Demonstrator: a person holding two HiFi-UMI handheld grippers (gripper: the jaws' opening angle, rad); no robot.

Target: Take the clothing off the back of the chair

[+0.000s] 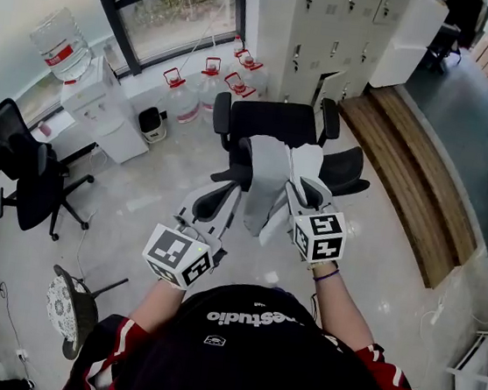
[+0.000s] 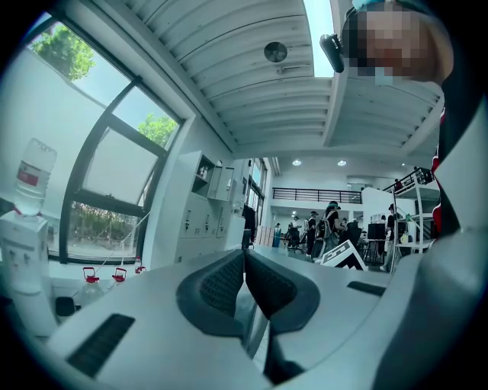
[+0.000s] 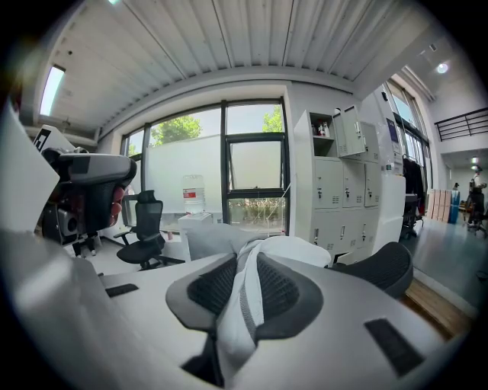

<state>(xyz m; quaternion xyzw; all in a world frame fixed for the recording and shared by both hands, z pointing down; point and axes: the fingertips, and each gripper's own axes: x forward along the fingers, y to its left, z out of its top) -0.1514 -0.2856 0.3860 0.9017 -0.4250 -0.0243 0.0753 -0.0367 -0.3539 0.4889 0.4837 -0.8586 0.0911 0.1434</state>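
Left hand-held gripper (image 2: 244, 255), by its own view, is pressed together; right hand-held gripper (image 3: 245, 263) pinches clothing (image 3: 301, 247) by the chair (image 1: 271, 118)

"What colour was the clothing (image 1: 267, 184)?"
"Pale grey and white, over a black chair (image 1: 271, 121)."
"And the right gripper (image 3: 245, 263)?"
"White shell, dark ribbed fingers (image 3: 286, 293), and a cube (image 1: 318, 236) of black-and-white squares."
"The water jugs (image 1: 183, 96)?"
"Clear, with red handles."

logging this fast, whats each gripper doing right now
left gripper: closed, cannot tell if it pinches the clothing
right gripper: closed on the clothing
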